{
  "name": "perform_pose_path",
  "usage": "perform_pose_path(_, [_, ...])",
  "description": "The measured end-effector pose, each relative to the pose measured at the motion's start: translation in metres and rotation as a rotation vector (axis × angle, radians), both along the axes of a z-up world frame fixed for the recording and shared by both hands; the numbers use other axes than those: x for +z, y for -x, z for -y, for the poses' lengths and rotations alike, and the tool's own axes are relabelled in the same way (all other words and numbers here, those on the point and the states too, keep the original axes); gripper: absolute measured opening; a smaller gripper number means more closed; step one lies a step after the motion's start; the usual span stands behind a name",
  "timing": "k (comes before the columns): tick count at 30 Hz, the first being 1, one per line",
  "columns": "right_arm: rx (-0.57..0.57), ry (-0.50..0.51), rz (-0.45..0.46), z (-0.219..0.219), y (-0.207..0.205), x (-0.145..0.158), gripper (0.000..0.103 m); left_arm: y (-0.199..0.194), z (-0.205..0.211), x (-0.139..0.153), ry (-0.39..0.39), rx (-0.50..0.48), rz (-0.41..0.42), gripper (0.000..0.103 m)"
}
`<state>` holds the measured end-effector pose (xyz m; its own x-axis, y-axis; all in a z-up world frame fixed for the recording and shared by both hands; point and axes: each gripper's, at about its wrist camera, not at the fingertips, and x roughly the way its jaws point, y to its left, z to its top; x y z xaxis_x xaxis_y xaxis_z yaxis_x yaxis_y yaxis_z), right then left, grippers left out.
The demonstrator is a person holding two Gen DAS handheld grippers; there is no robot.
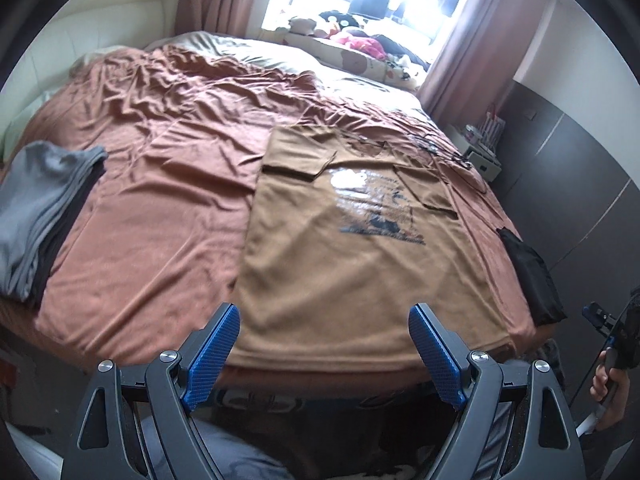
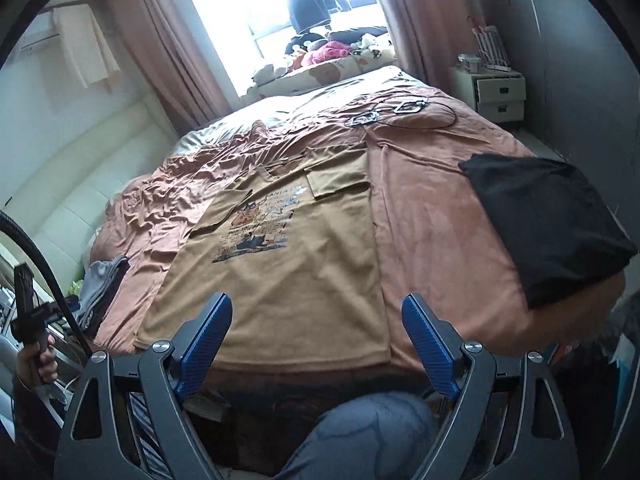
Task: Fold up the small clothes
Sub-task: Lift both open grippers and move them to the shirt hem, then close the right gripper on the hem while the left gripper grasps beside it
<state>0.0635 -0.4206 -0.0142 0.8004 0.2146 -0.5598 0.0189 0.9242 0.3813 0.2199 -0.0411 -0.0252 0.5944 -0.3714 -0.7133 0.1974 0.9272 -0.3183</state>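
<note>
While both grippers hang over the near edge of the bed, this is what the two wrist views show.

Bed: a wide bed (image 1: 160, 184) covered by a rumpled rust-brown sheet, with a pale padded headboard along the left side.

T-shirt: a tan T-shirt (image 1: 344, 264) lies face up and flat on the near right part of the bed, its hem toward the viewer and its collar toward the window. Both short sleeves are folded inward onto the chest, beside a printed picture. The same T-shirt fills the middle of the right wrist view (image 2: 288, 280).

Left gripper: the left gripper (image 1: 324, 344) has blue finger pads spread wide, with nothing between them. It hovers above the T-shirt's hem, not touching the cloth.

Right gripper: the right gripper (image 2: 316, 340) is likewise spread wide and empty, above the hem's right part.

Folded pile: a stack of grey and dark folded clothes (image 1: 40, 216) sits at the bed's left edge, well apart from the T-shirt.

Black garment: a folded black garment (image 2: 552, 232) rests on the bed's right edge.

Cables: thin dark cables (image 2: 400, 114) lie on the sheet beyond the T-shirt.

Window: a bright window (image 2: 256, 4) between pinkish curtains, with soft toys and pillows heaped below it.

Nightstand: a small white drawer unit (image 2: 500, 94) stands right of the bed.

Hands: a hand (image 1: 608, 384) grips the other gripper's handle at the right edge of the left wrist view.
</note>
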Motion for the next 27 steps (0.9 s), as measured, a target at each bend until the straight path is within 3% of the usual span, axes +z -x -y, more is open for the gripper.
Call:
perform_pose_path(11, [-0.025,-0.090,-0.054,0.010,0.006,-0.030,0.086,0.007,-0.042,-0.053,0.101,0.053,-0.048,0.085])
perform_pose_path(13, [-0.039,-0.113,-0.066,0.012,0.004,-0.036,0.090,0.006,-0.045,-0.059,0.105,0.065,-0.047,0.085])
perform_pose_path(15, [-0.057,-0.125,-0.081,0.013,0.003,-0.042,0.103,0.004,-0.045,-0.065,0.111,0.066,-0.052,0.085])
perform_pose_path(24, [-0.051,-0.179,-0.152,0.013,-0.026,-0.075,0.103,-0.011,-0.051,-0.104,0.151,0.083,-0.139,0.085])
perform_pose_path(25, [-0.050,-0.189,-0.157,0.013,-0.029,-0.079,0.103,-0.013,-0.052,-0.107,0.160,0.084,-0.145,0.084])
perform_pose_path(27, [-0.036,-0.238,-0.162,0.015,-0.037,-0.089,0.103,-0.017,-0.054,-0.113,0.171,0.088,-0.160,0.073])
